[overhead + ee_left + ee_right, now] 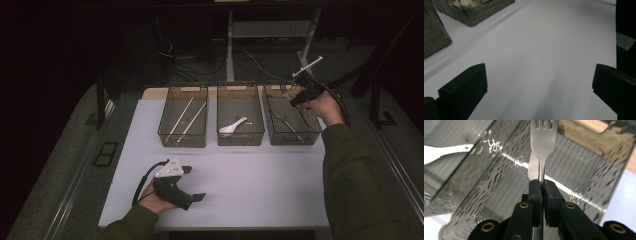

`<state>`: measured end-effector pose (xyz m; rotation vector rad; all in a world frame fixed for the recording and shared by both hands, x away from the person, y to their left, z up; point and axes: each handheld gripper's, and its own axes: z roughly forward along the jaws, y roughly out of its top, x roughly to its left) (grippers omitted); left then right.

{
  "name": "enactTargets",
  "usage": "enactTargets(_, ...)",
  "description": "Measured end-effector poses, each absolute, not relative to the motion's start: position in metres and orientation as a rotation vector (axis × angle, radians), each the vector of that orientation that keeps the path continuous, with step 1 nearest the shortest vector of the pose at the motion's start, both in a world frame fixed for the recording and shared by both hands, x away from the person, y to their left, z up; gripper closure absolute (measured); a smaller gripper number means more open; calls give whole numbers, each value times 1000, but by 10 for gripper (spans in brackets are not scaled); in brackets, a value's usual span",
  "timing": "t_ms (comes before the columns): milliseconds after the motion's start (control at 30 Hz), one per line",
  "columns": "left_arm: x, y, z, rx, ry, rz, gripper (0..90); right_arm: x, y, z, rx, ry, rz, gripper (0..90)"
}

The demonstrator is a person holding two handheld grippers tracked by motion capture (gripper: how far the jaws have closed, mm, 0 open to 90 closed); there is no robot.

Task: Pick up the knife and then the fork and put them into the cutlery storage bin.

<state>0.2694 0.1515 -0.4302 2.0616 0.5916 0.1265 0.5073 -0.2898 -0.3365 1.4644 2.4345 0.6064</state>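
Note:
My right gripper (541, 183) is shut on the handle of a metal fork (543, 137), tines pointing away, over the smoky clear right bin (596, 177). From the high view, the right gripper (300, 95) hangs at that bin's (295, 138) far right corner, above other metal cutlery (285, 122) lying inside. My left gripper (195, 182) rests in the person's hand on the white table (260, 185) near the front edge. Its jaws stand wide apart with nothing between them, the left gripper (539, 82) over bare tabletop.
The middle bin (240, 138) holds a white spoon (232, 126), which also appears through the bin wall as the white spoon (446, 150). The left bin (181, 140) holds pale chopsticks (187, 117). Dark floor, cables and table legs lie beyond.

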Motion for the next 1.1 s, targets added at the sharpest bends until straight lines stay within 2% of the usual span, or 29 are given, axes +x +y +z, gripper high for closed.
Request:
enactTargets(433,270,151,-431,2080,582,123,0,509,-288,-373,1514,2483,572,847)
enactTargets(900,271,151,-431,2077,581,121,0,510,-287,-393,1569,2509,507,840)
enactTargets(1100,270,151,-431,2076,581,119,0,510,-286,-393,1572,2491,516,754)
